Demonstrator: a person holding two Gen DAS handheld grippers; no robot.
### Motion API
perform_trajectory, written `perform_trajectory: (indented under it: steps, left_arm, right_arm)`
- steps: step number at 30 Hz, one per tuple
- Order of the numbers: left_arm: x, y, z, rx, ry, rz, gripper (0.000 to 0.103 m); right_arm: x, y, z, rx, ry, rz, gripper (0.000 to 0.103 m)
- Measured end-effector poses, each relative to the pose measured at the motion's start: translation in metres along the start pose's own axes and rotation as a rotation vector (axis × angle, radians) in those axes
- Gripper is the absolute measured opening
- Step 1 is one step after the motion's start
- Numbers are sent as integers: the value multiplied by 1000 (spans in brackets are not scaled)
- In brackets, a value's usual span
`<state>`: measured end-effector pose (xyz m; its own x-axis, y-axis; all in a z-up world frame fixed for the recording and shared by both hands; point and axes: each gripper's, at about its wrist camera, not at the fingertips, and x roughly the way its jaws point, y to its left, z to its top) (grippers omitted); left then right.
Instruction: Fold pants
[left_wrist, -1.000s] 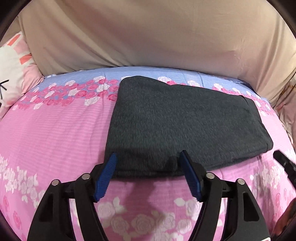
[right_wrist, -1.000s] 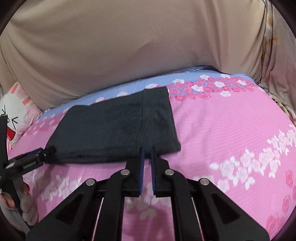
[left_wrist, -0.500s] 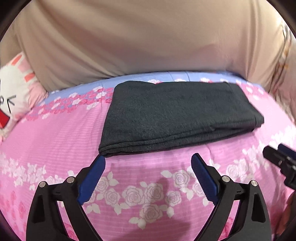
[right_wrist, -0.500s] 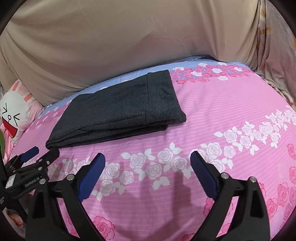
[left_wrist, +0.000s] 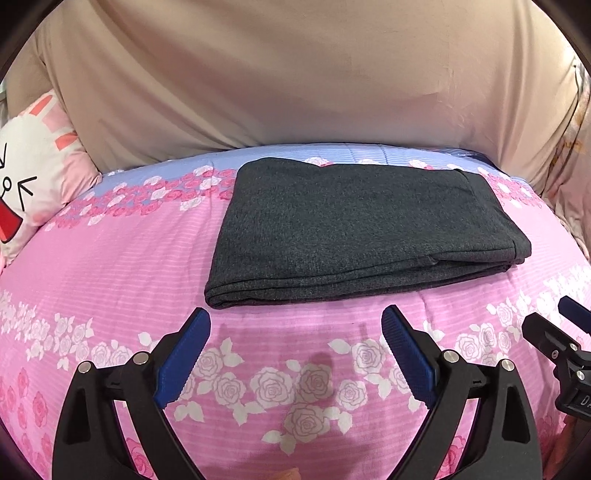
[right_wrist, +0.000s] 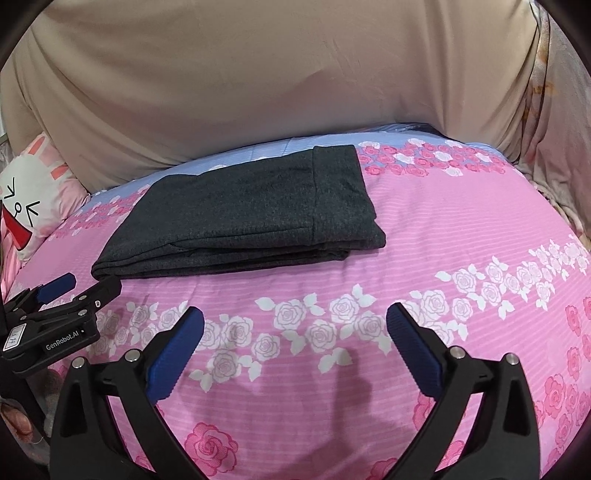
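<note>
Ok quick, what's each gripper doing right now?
Left gripper: open, holding nothing, short of the folded pants.
Right gripper: jaws just opened, nothing between them, clear of the pants.

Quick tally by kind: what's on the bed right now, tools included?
Folded dark grey pants: 1
Cartoon rabbit pillow: 1
Pink flowered bedcover: 1
Tools, both open and empty: 2 (left tool, right tool)
Total: 5
</note>
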<state>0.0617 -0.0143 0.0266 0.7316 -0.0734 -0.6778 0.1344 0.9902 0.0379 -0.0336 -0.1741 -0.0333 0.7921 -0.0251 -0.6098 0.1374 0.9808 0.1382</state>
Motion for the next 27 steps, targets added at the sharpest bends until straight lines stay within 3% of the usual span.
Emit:
perform_trajectory:
  steps: [4, 8, 13, 27]
  left_arm:
    - [1, 4, 1, -25, 9, -17, 92]
    - [-3, 6, 0, -43, -27, 40, 92]
    - [-5, 12, 0, -65, -35, 34, 91]
    - [-8, 7, -1, -28, -49, 26, 91]
  right_arm:
    - [0, 0, 0, 0, -1, 0, 97]
    - [1, 0, -1, 4, 2, -1, 97]
    - [2, -1, -1, 5, 6, -1, 97]
    - [2, -3, -2, 11, 7, -2, 97]
